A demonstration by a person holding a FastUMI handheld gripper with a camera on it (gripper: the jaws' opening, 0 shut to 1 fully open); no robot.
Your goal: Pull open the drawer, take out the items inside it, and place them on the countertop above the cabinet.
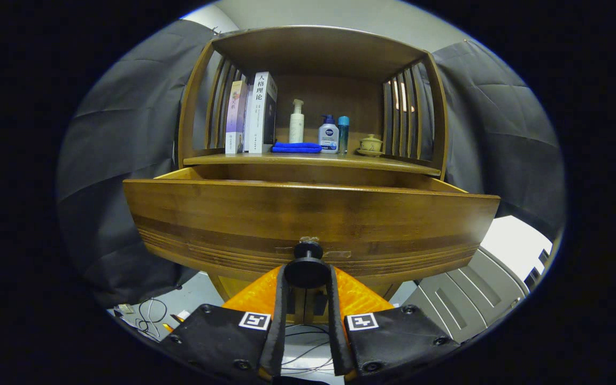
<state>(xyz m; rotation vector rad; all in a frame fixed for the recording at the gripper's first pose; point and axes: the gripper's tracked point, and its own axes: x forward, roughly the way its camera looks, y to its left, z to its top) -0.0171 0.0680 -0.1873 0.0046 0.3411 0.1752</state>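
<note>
A wooden cabinet's drawer [308, 214] stands pulled out toward me, its wide front panel filling the space just ahead of the fingers. My gripper [307, 272] is shut on the drawer's round dark knob [307, 264], one finger on each side of it. The drawer's inside is hidden behind its front panel. Above it lies the countertop [404, 164], a wooden shelf carrying upright books [252, 113], a folded blue cloth [296, 147], a white pump bottle [297, 122], a blue-capped pump bottle [328, 135], a slim teal bottle [343, 133] and a small lidded cup on a saucer [370, 144].
Slatted wooden sides [405, 112] and a wooden top close in the countertop shelf. Dark cloth hangs on both sides of the cabinet. Cables [150, 315] lie on the floor at lower left, and a grey panelled unit [468, 299] stands at lower right.
</note>
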